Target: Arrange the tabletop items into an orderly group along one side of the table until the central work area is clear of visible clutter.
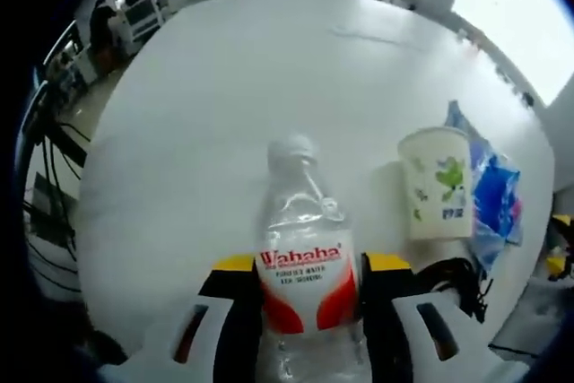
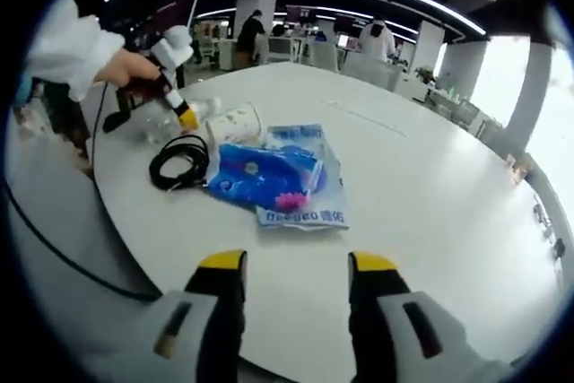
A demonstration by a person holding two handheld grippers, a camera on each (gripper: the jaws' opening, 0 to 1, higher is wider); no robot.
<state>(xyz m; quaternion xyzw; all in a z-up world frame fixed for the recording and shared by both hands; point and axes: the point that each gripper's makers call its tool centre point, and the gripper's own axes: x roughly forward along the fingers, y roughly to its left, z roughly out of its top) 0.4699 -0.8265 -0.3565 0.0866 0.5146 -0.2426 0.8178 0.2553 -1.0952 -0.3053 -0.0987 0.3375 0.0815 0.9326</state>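
A clear plastic water bottle with a red-and-white label [image 1: 302,266] was clamped between the left gripper [image 1: 303,284] fingers, beside a white paper cup [image 1: 437,183] on the round white worktop [image 1: 224,114]. The right gripper [image 2: 296,266] fingers were held apart, before a blue plastic packet [image 2: 269,172] and coiled black cable [image 2: 179,163].

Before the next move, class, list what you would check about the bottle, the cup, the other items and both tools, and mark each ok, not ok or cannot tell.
1. Left tool shut on the bottle: ok.
2. Bottle cap on: ok.
3. Bottle lifted off the table: cannot tell.
4. Cup upright and apart from the bottle: ok.
5. Right tool open, nothing between its jaws: ok.
6. Blue packet and black cable bunched near one table edge: ok.
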